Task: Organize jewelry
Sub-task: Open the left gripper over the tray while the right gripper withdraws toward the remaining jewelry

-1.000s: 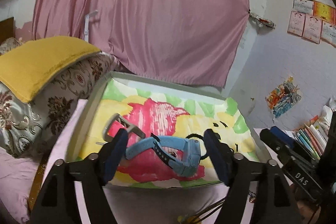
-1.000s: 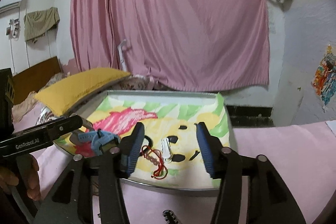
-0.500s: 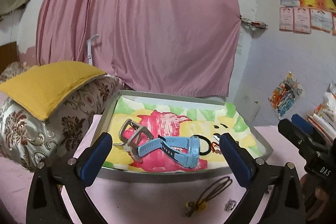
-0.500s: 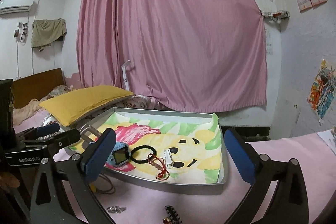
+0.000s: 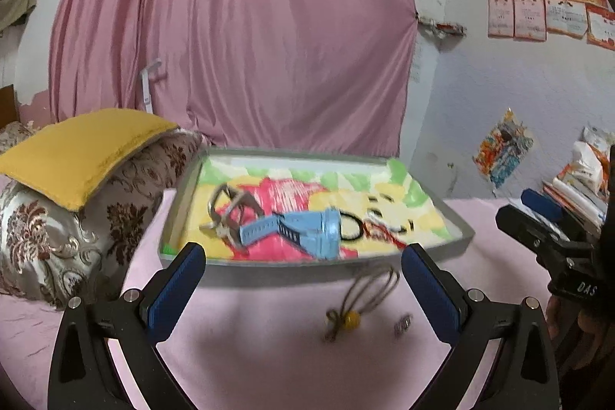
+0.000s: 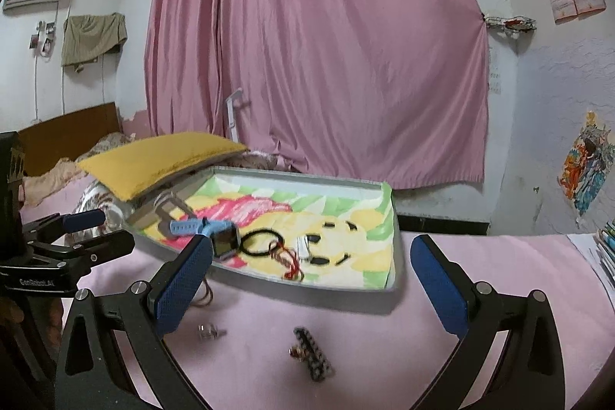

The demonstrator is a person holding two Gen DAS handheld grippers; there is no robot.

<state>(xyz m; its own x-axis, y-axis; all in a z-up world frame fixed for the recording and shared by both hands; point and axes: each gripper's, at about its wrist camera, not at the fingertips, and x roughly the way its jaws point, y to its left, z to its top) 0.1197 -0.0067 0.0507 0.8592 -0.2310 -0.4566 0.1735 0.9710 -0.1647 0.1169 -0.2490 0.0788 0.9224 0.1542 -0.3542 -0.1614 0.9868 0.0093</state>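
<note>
In the tray (image 6: pixel 398 256) at the far side of the bed (image 6: pixel 480 256) lie the blue watch (image 5: pixel 303 231), black ring (image 6: pixel 261 243) and red cord (image 6: pixel 290 262), while both tools, left (image 5: pixel 303 289) and right (image 6: pixel 311 279), have just spread wide and empty, leaving the corded charm (image 5: pixel 359 306), clear clip (image 6: pixel 209 331) and beaded strip (image 6: pixel 313 354) on the near bedsheet.
</note>
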